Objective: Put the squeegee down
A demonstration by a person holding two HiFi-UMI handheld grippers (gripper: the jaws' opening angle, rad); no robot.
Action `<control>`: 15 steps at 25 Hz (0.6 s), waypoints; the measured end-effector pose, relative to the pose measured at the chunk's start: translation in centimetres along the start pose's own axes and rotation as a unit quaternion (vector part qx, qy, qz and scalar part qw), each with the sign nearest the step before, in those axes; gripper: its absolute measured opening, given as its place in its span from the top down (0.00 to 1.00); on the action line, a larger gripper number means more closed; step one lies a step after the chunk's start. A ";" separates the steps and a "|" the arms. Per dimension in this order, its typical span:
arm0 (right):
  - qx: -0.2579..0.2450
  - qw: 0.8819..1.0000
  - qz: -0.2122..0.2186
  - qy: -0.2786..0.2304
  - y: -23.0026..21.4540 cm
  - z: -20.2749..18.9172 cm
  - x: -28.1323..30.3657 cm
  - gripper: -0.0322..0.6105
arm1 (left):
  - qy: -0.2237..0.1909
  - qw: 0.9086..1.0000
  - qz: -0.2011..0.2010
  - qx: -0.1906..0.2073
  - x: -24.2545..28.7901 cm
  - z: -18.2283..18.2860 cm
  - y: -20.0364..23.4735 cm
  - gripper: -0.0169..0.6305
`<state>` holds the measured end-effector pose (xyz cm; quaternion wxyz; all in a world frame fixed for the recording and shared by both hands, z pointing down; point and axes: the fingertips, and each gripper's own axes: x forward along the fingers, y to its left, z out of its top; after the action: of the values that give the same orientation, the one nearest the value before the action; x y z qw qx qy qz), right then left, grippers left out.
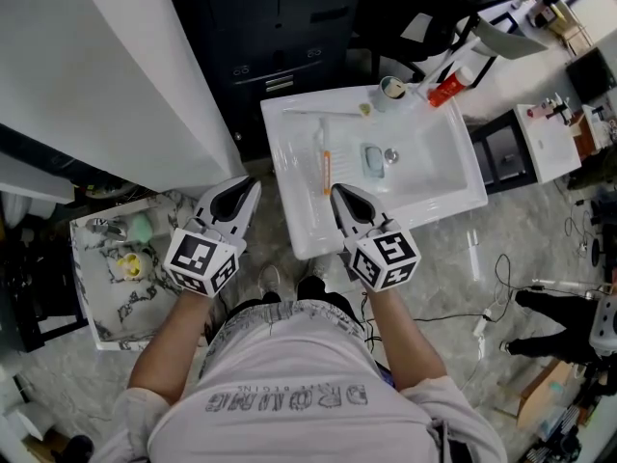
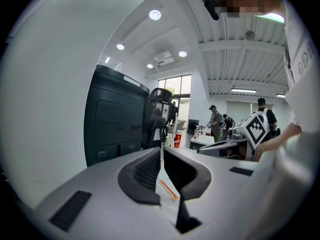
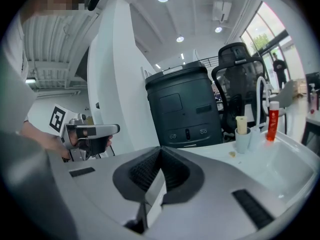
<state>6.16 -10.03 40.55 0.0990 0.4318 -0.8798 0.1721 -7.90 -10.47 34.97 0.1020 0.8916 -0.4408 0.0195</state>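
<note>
L gripper: nearest us, left of the sink's near corner, over the floor. Jaws closed tip to tip, nothing in them.
R gripper: just over the sink's near rim. Jaws also closed, empty.
Sink: white basin, directly ahead of both grippers.
Squeegee: we take the long clear piece w/ the orange strip for it. It lies flat in the left part of the basin, just beyond the R gripper tip and apart from it.
Pad: pale blue, right of the squeegee, not touching it; drain just beside.
Cup & red bottle: on the far rim, well apart from the squeegee.
Step, our judgement: the put-down looks done.
Doing it well: we'd pull both grippers back toward us, tips kept above the rim, so nothing nudges the squeegee.
</note>
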 end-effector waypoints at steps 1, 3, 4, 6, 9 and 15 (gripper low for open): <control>0.000 1.000 0.000 0.000 0.0 0.0 -0.1 0.94 | 0.000 1.000 -0.001 0.000 0.0 0.0 -0.1 0.92; 0.001 1.000 -0.001 -0.001 0.0 -0.1 -0.2 0.94 | -0.001 1.000 -0.001 0.001 0.0 0.1 -0.2 0.92; 0.002 1.000 -0.002 -0.002 0.0 -0.1 -0.3 0.94 | -0.001 1.000 -0.001 0.000 0.0 0.1 -0.3 0.92; 0.004 1.000 -0.003 -0.002 -0.1 -0.1 -0.3 0.94 | -0.001 1.000 -0.001 0.000 0.0 0.1 -0.3 0.92; 0.004 1.000 -0.004 -0.002 -0.2 -0.2 -0.4 0.94 | 0.000 1.000 0.001 -0.001 -0.2 -0.1 -0.4 0.92; 0.004 1.000 -0.003 -0.003 0.3 -0.3 -0.6 0.94 | 0.001 1.000 0.003 -0.002 -0.8 -0.3 -0.4 0.92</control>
<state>6.31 -9.34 40.60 0.0948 0.4353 -0.8782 0.1737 -8.01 -9.56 35.07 0.1044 0.8898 -0.4438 0.0192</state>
